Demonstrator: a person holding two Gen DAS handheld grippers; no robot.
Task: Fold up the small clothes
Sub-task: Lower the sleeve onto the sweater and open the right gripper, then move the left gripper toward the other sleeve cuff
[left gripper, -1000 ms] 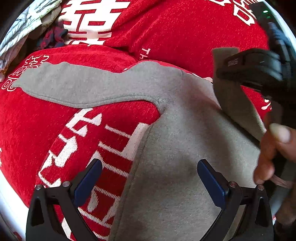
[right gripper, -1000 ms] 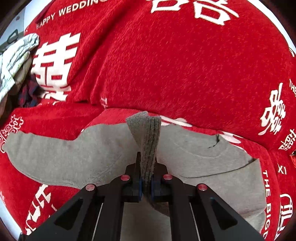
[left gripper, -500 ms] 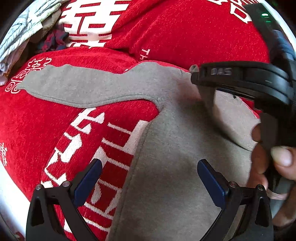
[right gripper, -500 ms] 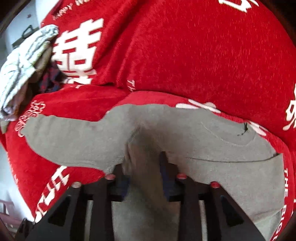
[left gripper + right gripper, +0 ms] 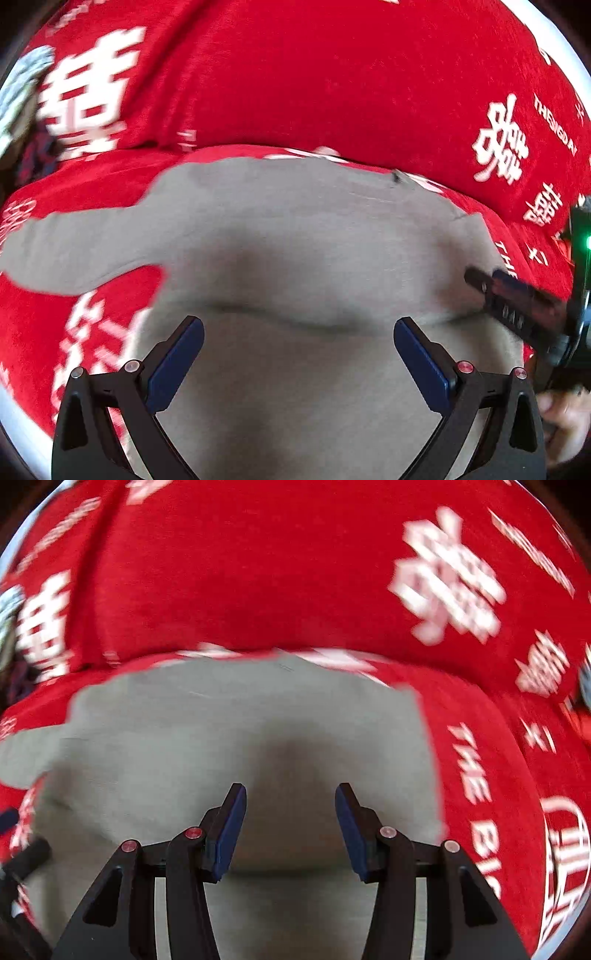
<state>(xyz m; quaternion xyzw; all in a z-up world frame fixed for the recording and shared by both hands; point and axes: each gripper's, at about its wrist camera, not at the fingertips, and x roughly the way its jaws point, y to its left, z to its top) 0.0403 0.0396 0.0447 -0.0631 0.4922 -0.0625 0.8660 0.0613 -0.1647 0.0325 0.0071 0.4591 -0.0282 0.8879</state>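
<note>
Grey long-sleeved top (image 5: 295,240) flat on red cover, one sleeve outstretched

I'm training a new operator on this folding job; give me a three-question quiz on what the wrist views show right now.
1. True or false: the right claw is clamped on the grey garment.
2. Which sleeve lies spread out on the red blanket: A) the one at the picture's left, B) the one at the picture's right?
3. Fill in: the left claw is ____.

Key: 1. False; its jaws have just been opening and nothing is pinched between them. 2. A. 3. open.
</note>
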